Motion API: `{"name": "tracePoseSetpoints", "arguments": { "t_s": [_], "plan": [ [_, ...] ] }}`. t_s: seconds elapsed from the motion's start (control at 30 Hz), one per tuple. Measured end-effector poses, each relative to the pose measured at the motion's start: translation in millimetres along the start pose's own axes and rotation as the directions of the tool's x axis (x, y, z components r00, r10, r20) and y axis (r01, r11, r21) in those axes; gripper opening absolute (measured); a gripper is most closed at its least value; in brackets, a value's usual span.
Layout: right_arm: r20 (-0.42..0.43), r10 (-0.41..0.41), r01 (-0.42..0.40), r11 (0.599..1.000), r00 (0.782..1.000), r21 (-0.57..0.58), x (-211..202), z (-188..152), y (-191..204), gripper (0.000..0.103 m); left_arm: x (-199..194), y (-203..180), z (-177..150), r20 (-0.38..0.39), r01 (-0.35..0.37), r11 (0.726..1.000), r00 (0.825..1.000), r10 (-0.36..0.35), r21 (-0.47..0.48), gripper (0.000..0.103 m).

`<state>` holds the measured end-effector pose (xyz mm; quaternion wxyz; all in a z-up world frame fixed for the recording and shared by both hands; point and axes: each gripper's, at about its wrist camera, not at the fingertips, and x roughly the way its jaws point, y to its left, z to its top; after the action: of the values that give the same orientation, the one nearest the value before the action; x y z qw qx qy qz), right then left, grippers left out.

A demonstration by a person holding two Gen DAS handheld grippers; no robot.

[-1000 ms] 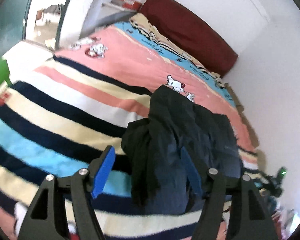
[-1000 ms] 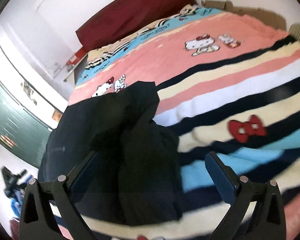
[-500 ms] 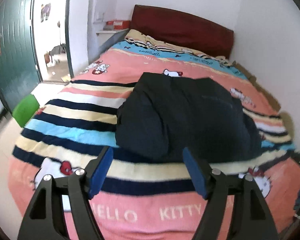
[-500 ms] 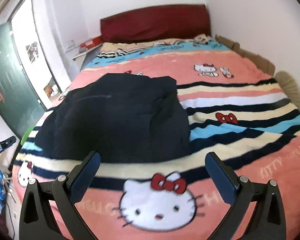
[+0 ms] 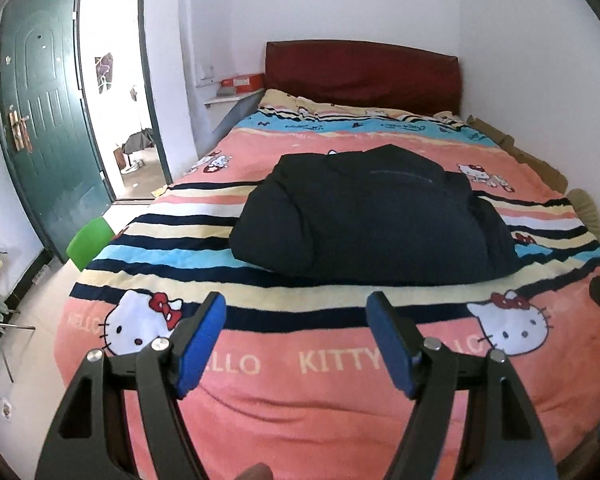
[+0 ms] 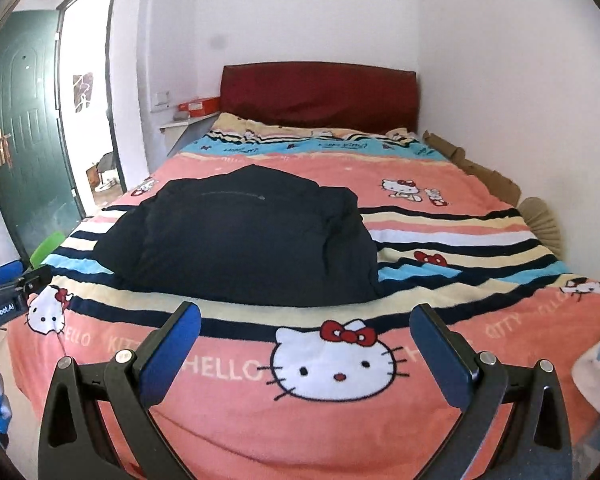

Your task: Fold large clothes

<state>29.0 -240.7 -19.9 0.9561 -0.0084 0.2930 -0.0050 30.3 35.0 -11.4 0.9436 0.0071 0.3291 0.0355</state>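
The dark jacket (image 5: 374, 220) lies in a compact, puffy bundle on the middle of the bed (image 5: 340, 408), its near edge resting on the cream and navy stripes of the Hello Kitty blanket (image 6: 340, 364). In the right wrist view the same bundle (image 6: 244, 240) sits left of centre, with a zip line showing across its top and a bunched fold at its right side. It looks folded over on itself, with no sleeve trailing out, so the fold appears finished or very nearly so; that is a judgement from its shape alone.

Both tools are held back over the foot of the bed, well apart from the garment. The left gripper (image 5: 298, 338) has its blue pads spread wide with nothing between them, and the right gripper (image 6: 306, 342) is likewise released and empty.

If anything remains, the next move calls for reaching forward again to the near edge of the bundle, pinching the thick padded fabric firmly enough that it does not slip, and tidying or flattening the loose right-hand fold. The padding may spring back open.

Further out, the red headboard (image 5: 360, 72) stands at the far end, and the green door (image 5: 40, 132) is open on the left.
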Motion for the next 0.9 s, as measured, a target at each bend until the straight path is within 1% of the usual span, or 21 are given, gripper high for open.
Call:
{"name": "tracePoseSetpoints", "arguments": {
  "t_s": [0.27, 0.5, 0.77, 0.9],
  "plan": [
    [0.050, -0.042, 0.043, 0.999, 0.998, -0.029, -22, -7, 8, 0.103, -16, -14, -14, 0.025, -0.034, 0.998, 0.999, 0.032, 0.052, 0.071],
    [0.058, -0.040, 0.044, 0.997, 0.998, -0.059, -33, -12, 19, 0.103, -23, -14, -23, 0.018, -0.016, 0.998, 1.000, 0.015, 0.055, 0.071],
    [0.046, -0.053, 0.056, 0.996, 0.998, -0.071, -37, -16, 24, 0.103, -28, -17, -30, 0.010, 0.007, 0.998, 1.000, -0.008, 0.065, 0.071],
    [0.019, -0.041, 0.043, 0.995, 0.999, -0.089, -34, -21, 31, 0.103, -25, -18, -32, -0.005, 0.013, 0.997, 1.000, -0.013, 0.075, 0.071]
  ]
}}
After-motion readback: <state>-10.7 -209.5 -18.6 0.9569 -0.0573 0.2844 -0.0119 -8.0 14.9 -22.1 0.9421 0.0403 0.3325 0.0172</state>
